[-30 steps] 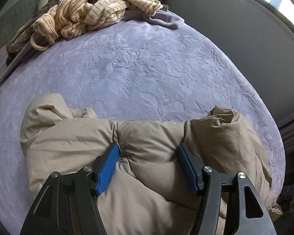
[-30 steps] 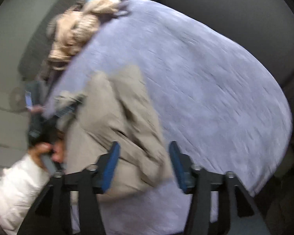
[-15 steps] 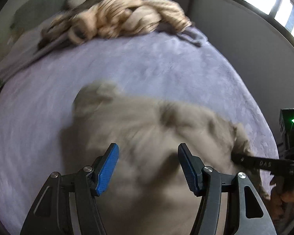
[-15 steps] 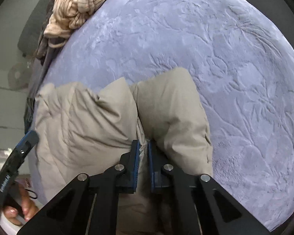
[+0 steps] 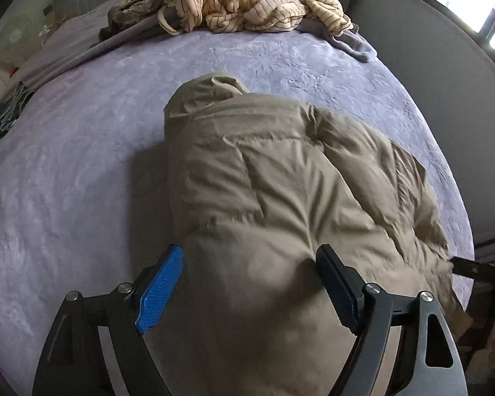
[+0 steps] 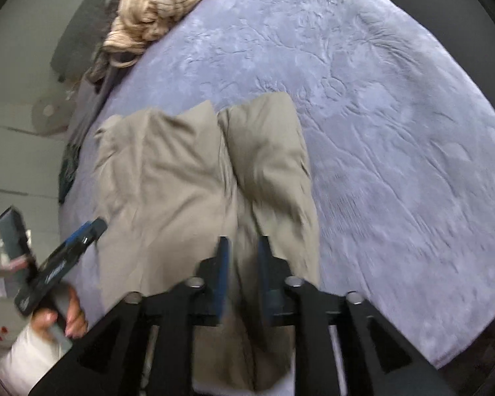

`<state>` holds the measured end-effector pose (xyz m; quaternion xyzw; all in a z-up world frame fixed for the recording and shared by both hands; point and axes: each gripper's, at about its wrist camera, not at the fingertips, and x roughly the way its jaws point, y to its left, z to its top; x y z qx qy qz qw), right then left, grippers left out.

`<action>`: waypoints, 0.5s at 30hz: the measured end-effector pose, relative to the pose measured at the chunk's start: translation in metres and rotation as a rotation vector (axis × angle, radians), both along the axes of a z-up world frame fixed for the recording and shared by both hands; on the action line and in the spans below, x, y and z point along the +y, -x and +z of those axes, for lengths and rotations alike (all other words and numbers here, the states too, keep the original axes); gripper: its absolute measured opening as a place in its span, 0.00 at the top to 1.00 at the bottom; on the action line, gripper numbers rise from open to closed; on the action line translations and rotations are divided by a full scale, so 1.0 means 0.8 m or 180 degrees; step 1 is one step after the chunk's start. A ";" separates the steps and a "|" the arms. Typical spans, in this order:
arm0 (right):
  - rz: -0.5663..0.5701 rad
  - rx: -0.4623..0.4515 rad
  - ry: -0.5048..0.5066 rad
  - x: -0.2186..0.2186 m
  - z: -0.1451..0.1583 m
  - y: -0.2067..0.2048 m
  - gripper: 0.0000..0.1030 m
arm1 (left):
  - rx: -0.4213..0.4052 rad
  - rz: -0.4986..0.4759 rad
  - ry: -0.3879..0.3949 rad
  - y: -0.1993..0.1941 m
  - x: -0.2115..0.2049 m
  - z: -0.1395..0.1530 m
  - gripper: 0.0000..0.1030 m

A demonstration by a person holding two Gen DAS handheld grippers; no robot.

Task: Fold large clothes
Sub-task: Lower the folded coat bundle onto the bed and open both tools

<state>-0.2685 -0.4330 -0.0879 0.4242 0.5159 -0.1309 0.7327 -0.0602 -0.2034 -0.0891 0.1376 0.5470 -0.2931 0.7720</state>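
A tan padded jacket point(image 5: 280, 198) lies folded on the lilac bedspread point(image 5: 82, 165). My left gripper point(image 5: 247, 283) is open, its blue pads either side of the jacket's near edge, gripping nothing. In the right wrist view the jacket point(image 6: 181, 181) lies in two folded halves. My right gripper point(image 6: 242, 264) has its jaws slightly parted around a ridge of jacket fabric at the near end. The left gripper point(image 6: 82, 234) shows at the left in that view, held by a hand.
A heap of cream striped clothes point(image 5: 257, 3) and dark garments lies at the bed's far end, also in the right wrist view point(image 6: 148, 13). A grey wall panel point(image 5: 429, 49) runs along the right of the bed. Bare bedspread point(image 6: 396, 132) spreads right of the jacket.
My right gripper closed on the jacket's edge half a second ago and has now parted slightly. My left gripper stayed open and moved toward the jacket's left near edge.
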 end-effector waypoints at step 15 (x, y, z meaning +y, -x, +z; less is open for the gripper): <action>-0.0206 0.0555 -0.0364 0.051 -0.073 0.074 0.68 | 0.0309 -0.0119 -0.0089 0.056 0.055 -0.006 0.17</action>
